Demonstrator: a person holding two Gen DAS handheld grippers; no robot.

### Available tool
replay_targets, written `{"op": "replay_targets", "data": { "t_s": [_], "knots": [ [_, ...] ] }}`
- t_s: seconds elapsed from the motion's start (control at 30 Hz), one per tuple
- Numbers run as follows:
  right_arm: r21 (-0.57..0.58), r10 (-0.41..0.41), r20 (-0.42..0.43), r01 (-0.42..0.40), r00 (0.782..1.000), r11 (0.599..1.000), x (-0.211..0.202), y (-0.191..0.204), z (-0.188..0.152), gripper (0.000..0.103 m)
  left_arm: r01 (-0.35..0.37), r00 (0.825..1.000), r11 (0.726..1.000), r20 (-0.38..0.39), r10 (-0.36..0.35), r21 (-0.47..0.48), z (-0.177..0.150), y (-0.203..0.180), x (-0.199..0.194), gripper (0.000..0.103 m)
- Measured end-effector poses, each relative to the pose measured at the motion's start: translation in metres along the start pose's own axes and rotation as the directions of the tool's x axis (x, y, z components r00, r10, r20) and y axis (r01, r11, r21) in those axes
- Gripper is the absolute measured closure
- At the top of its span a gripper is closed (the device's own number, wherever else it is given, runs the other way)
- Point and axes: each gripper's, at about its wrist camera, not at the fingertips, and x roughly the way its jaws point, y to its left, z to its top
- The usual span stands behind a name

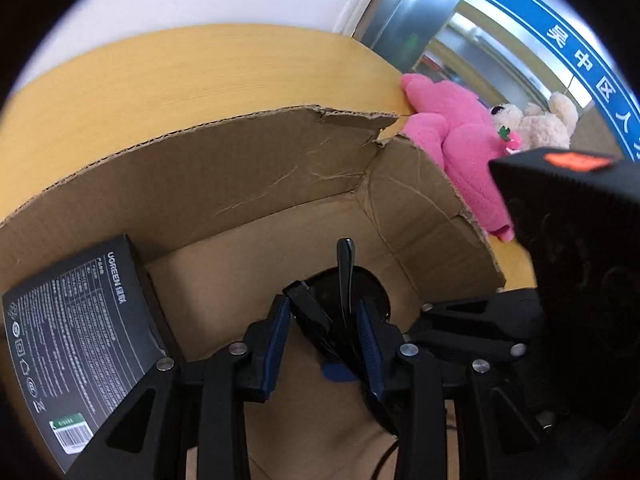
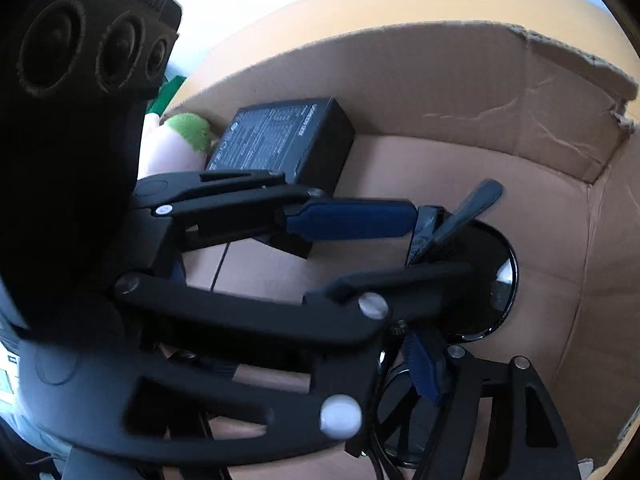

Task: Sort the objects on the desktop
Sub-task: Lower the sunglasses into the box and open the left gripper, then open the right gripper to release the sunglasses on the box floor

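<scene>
My left gripper (image 1: 325,316) is inside an open cardboard box (image 1: 256,168) and is shut on a pair of black sunglasses (image 1: 340,300), held just above the box floor. One temple arm sticks up between the blue pads (image 1: 370,344). In the right wrist view the left gripper (image 2: 416,248) crosses in front, with the sunglasses (image 2: 480,264) at its tip. A black UGREEN box (image 1: 80,336) leans in the box's left corner; it also shows in the right wrist view (image 2: 280,140). My right gripper sits at the bottom right of its own view, largely hidden; one blue pad (image 2: 420,368) shows.
The cardboard box stands on a yellow wooden table (image 1: 160,80). A pink plush toy (image 1: 464,136) and a beige teddy bear (image 1: 536,120) lie beyond its right wall. A green-and-cream plush (image 2: 180,140) lies past its left wall. The right gripper body (image 1: 580,260) looms at the right.
</scene>
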Motion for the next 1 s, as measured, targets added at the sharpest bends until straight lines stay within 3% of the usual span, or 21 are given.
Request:
{"op": "replay_targets", "data": {
  "t_s": [0.07, 0.33, 0.47, 0.6, 0.67, 0.77, 0.9, 0.93, 1.0],
  "knots": [
    [-0.006, 0.015, 0.002, -0.015, 1.0, 1.0, -0.003, 0.003, 0.0, 0.026, -0.03, 1.0, 0.999, 0.003, 0.03, 0.01, 0.001, 0.0, -0.001, 0.068],
    [-0.073, -0.099, 0.0, 0.099, 0.995, 0.992, -0.027, 0.026, -0.012, 0.019, -0.105, 0.994, 0.992, 0.004, 0.105, 0.069, -0.002, -0.005, 0.003, 0.068],
    [-0.108, -0.159, 0.046, 0.163, 0.986, 0.981, -0.052, 0.033, -0.023, 0.019, -0.094, 0.996, 0.994, 0.003, 0.094, 0.047, 0.0, -0.003, 0.004, 0.068],
    [-0.115, -0.2, 0.095, 0.21, 0.975, 0.971, -0.064, 0.037, -0.034, 0.032, -0.097, 0.995, 0.995, 0.015, 0.097, 0.021, 0.001, -0.001, 0.002, 0.068],
    [-0.108, -0.223, 0.138, 0.239, 0.965, 0.965, -0.073, 0.041, -0.042, 0.032, -0.085, 0.996, 0.996, 0.027, 0.085, 0.009, 0.001, 0.0, -0.002, 0.068],
    [-0.084, -0.238, 0.258, 0.267, 0.937, 0.96, -0.097, 0.05, -0.057, 0.03, -0.089, 0.993, 0.996, 0.082, 0.088, 0.01, 0.003, -0.004, -0.023, 0.068],
    [-0.038, -0.274, 0.412, 0.317, 0.869, 0.948, -0.126, 0.065, -0.088, 0.029, -0.093, 0.979, 0.995, 0.187, 0.086, 0.025, -0.003, -0.011, -0.077, 0.068],
    [-0.036, -0.274, 0.415, 0.317, 0.868, 0.948, -0.129, 0.066, -0.092, 0.029, -0.095, 0.974, 0.995, 0.208, 0.089, 0.021, -0.007, -0.012, -0.091, 0.068],
    [-0.051, -0.263, 0.365, 0.301, 0.893, 0.952, -0.115, 0.078, -0.099, 0.029, -0.1, 0.964, 0.995, 0.25, 0.095, 0.009, -0.017, -0.013, -0.117, 0.068]
  ]
}}
